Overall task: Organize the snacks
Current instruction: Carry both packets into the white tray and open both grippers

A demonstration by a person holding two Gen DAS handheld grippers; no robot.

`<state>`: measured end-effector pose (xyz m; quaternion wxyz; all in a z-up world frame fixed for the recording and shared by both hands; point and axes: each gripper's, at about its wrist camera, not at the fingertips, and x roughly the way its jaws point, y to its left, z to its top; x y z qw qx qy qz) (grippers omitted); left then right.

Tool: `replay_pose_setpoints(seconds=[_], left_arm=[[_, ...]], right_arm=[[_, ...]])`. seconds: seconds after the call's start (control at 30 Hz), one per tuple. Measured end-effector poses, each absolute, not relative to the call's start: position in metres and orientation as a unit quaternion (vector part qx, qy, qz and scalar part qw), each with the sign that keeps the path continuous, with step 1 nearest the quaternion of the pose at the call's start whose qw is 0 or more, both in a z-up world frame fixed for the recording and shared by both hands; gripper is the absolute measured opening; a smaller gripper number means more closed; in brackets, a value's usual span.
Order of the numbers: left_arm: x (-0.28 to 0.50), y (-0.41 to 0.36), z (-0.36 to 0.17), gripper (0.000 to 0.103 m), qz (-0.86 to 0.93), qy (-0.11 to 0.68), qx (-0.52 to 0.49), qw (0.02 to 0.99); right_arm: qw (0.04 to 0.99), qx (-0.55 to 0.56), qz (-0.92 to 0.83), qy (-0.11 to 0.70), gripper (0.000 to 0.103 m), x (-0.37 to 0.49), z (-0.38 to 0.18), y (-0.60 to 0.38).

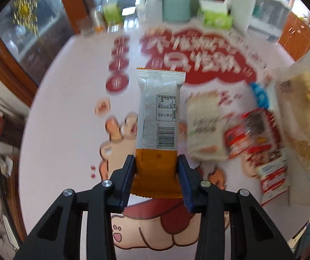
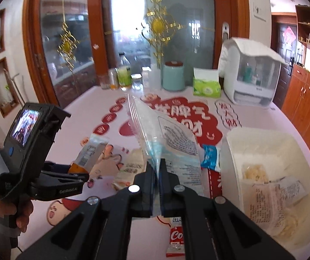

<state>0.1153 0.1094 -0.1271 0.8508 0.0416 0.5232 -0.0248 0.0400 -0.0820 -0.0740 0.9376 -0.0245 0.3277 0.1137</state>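
Presently we find the left hand-held gripper (image 1: 156, 169) clamped on a light, crinkly snack bar (image 1: 160, 117) by its orange end; the right hand-held gripper (image 2: 158, 173) pinches a limp, slippery clear bag (image 2: 165, 138) at its edge.

View 1, left wrist fisheye: mounted behind the left claw (image 1: 156, 166), looking steeply down along its 2 fingers; close to the pale pink printed surface (image 1: 72, 69), much of it blurred.

View 2, right wrist fisheye: mounted behind the right claw (image 2: 156, 171), facing forward and moderately downward across the surface (image 2: 261, 117) toward the wood-framed glass doors (image 2: 72, 49); takes in the left claw (image 2: 77, 173) from the side.

Shared by both: mint-green cylindrical canister (image 1: 176, 6) (image 2: 173, 75), green tissue box (image 1: 216, 15) (image 2: 206, 84), red cloud-shaped print (image 1: 198, 65) (image 2: 183, 117).
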Motion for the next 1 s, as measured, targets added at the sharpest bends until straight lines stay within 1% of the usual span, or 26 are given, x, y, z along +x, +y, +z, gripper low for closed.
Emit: replay_pose_setpoints(seconds=[0.17, 0.4, 0.67, 1.0], left_arm=[[0.108, 0.075, -0.071, 0.037, -0.054, 0.464, 0.050, 0.883], [0.089, 0.009, -0.015, 0.037, -0.121, 0.406, 0.060, 0.904], [0.078, -0.084, 0.009, 0.037, -0.199, 0.376, 0.083, 0.901], [0.073, -0.172, 0.006, 0.038, -0.244, 0.372, 0.119, 0.888]], right_arm=[[0.952, -0.017, 0.118, 0.281, 0.003, 0.021, -0.040, -0.096], [0.972, -0.010, 0.095, 0.215, 0.003, -0.011, 0.003, -0.134], [0.985, -0.011, 0.031, 0.169, 0.003, -0.043, 0.029, -0.186], [0.981, 0.016, -0.044, 0.188, 0.004, -0.049, 0.020, -0.253]])
